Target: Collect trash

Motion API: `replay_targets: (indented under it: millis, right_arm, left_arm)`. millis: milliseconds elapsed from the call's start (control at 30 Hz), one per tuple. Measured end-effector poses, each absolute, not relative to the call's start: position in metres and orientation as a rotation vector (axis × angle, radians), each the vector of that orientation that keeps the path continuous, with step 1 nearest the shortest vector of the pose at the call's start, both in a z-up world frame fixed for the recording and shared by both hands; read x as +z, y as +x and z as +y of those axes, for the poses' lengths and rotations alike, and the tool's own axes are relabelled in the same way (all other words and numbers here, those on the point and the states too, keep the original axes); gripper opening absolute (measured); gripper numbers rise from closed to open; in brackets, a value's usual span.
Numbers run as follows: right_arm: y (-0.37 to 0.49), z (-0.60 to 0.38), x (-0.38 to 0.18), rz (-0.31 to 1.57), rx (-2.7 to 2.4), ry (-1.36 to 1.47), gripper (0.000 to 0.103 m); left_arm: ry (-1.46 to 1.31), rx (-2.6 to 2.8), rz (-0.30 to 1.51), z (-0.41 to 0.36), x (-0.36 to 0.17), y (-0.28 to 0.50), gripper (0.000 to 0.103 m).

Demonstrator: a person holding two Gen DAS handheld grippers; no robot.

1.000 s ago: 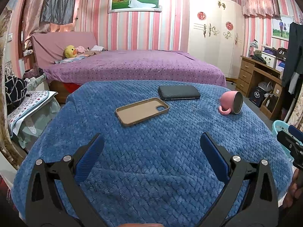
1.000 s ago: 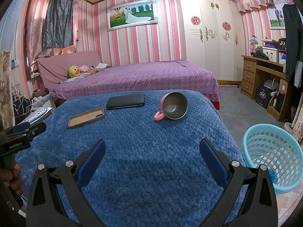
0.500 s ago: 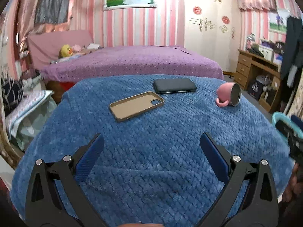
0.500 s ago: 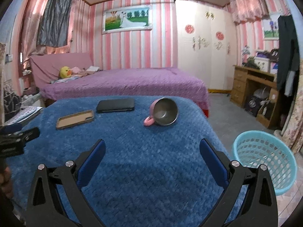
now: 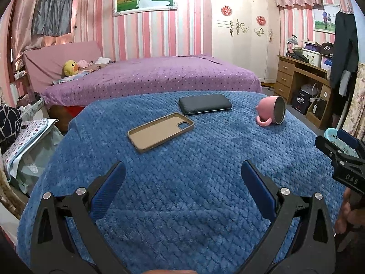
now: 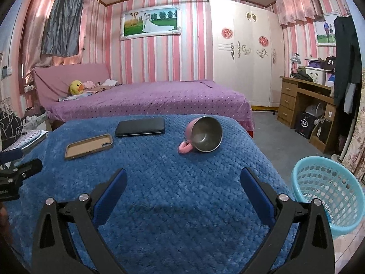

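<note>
The left gripper (image 5: 182, 178) hovers level over the near part of the blue blanket (image 5: 194, 159), its two blue-padded fingers (image 5: 109, 182) spread wide with nothing between them; it points forward across the blanket toward the purple bed (image 5: 148, 77). The right gripper (image 6: 183, 185) hangs in the same level pose over the blanket's near edge, jaws likewise splayed and holding nothing; in the left wrist view its black frame juts in from the right edge, with part of the person's hand (image 5: 349, 214) gripping it below; in the right wrist view the other tool shows only as a black tip at the left edge.

On the blanket lie three things, all well ahead of both sets of fingers: a tan phone case (image 5: 160, 131) lying open side up, on the left; a dark phone (image 5: 204, 104) lying flat just beyond it, near but apart; and a pink mug (image 6: 202, 135) tipped on its side to the right, handle resting on the blanket, its metal-lined mouth turned toward the right wrist camera. A light-blue plastic basket (image 6: 328, 189) stands on the floor just off the blanket's right side, beside the right gripper's right finger in its own view; whether anything lies in it I cannot tell.
</note>
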State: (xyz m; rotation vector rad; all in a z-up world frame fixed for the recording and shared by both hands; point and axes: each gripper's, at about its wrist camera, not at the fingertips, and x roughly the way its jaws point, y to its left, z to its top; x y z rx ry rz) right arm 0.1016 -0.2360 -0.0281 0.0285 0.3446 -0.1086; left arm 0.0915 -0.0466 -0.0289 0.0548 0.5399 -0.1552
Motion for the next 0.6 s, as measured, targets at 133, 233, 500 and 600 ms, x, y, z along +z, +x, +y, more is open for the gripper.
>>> replay_targets:
  millis: [133, 233, 500, 600]
  right_arm:
    - [0.0989, -0.2352, -0.0262, 0.339, -0.113, 0.022, 0.097]
    - [0.0992, -0.2383, -0.0255, 0.341, -0.118, 0.025, 0.097]
    - [0.0996, -0.2408, -0.0256, 0.344, -0.114, 0.024, 0.097]
    - [0.1, -0.2405, -0.0258, 0.344, -0.116, 0.026, 0.097]
  left_arm:
    - [0.043, -0.15, 0.54, -0.0447, -0.0277, 0.0913, 0.098]
    - [0.048, -0.15, 0.539, -0.0444, -0.028, 0.0911, 0.098]
    - [0.043, -0.143, 0.537, -0.044, -0.0287, 0.091, 0.098]
    - [0.041, -0.145, 0.535, -0.0457, -0.0279, 0.0906, 0.098]
